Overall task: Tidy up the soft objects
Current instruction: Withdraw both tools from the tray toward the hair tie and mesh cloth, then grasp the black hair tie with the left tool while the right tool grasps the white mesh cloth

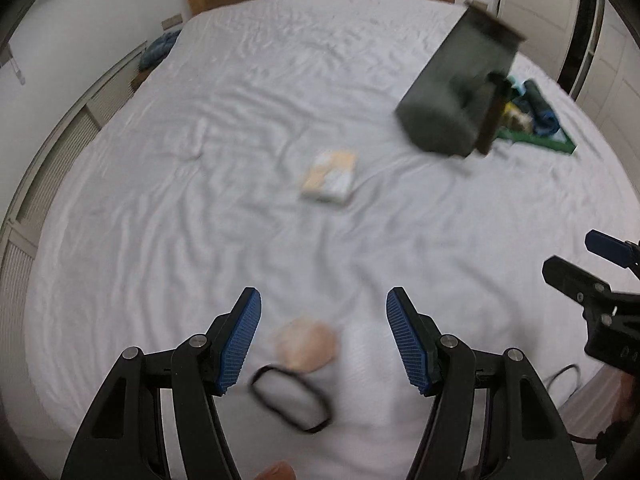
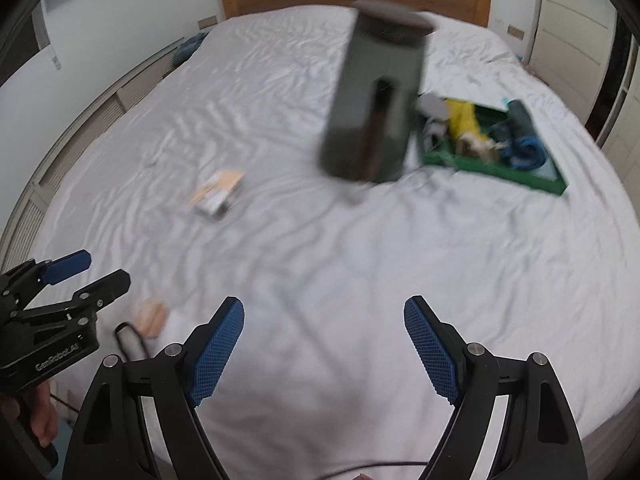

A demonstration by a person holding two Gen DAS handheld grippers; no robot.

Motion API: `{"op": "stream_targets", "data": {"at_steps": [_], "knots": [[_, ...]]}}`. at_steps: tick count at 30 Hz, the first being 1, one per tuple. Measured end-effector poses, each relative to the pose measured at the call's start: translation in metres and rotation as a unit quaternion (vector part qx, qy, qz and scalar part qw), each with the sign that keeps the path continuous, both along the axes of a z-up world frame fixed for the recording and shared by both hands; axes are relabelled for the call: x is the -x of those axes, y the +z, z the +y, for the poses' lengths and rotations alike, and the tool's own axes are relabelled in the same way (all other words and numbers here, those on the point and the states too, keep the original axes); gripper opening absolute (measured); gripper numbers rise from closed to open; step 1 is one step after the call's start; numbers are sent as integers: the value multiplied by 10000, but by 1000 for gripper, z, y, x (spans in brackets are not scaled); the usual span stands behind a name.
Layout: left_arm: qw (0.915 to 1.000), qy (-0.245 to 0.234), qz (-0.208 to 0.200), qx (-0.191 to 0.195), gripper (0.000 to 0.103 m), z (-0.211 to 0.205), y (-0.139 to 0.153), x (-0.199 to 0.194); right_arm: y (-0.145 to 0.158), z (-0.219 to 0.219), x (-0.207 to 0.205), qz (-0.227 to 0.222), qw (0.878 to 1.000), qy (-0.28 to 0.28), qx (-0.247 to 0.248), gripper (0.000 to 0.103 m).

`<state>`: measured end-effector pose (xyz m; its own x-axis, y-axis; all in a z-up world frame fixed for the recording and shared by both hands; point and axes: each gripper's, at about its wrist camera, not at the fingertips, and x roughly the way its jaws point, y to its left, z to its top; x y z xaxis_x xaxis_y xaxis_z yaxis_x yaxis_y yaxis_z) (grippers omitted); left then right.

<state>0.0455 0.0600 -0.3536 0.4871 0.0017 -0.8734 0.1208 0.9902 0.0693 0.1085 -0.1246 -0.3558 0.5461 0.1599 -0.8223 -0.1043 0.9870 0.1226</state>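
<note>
- The nearest soft thing is a small peach-coloured cloth bundle (image 1: 306,346) lying on the white wrinkled bed sheet (image 1: 240,120), touching a black elastic band loop (image 1: 292,398) at the near edge of the bed; both are blurred, so I cannot tell more of what they are.
- My left tongs (image 1: 324,340) hang above that bundle, released, nothing between the blue pads; the bundle shows in the gap between them but untouched.
- My right tongs (image 2: 324,348) are released too, over bare sheet, well apart from anything.
- Further up the bed lies a flat yellow-and-white folded packet (image 1: 329,178), alone.
- Beyond it stands a tall dark grey-green fabric bin with a brown handle (image 2: 376,100), and just beside it a shallow green tray (image 2: 520,178) already holding yellow, blue and dark soft pieces.
- I judge that I am between placements, reaching for the next piece: lower the left tongs squarely over the bundle, clench, then carry it to the tray.
</note>
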Motion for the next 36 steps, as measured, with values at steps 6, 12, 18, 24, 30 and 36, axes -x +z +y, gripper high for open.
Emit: {"op": "stream_targets", "data": {"at_steps": [6,12,18,24,30,36], "knots": [[9997,-80,202,-150,59,36,-19,10,-25,52,10,251,9995,105,-169,82],[9982,-137,518,-257,59,46,-49,25,-59,78,5,420,9979,292,-399,82],[9965,-355,740,-136,59,45,-68,33,-86,89,0,599,9968,267,-449,82],[9932,-599,995,82,59,49,-86,26,-100,99,-4,688,9962,225,-474,80],[9895,-550,1300,312,59,51,-108,18,-106,97,-5,735,9964,128,-403,80],[9873,-560,1445,356,47,56,-119,17,-108,104,-3,759,9962,163,-394,80]]}}
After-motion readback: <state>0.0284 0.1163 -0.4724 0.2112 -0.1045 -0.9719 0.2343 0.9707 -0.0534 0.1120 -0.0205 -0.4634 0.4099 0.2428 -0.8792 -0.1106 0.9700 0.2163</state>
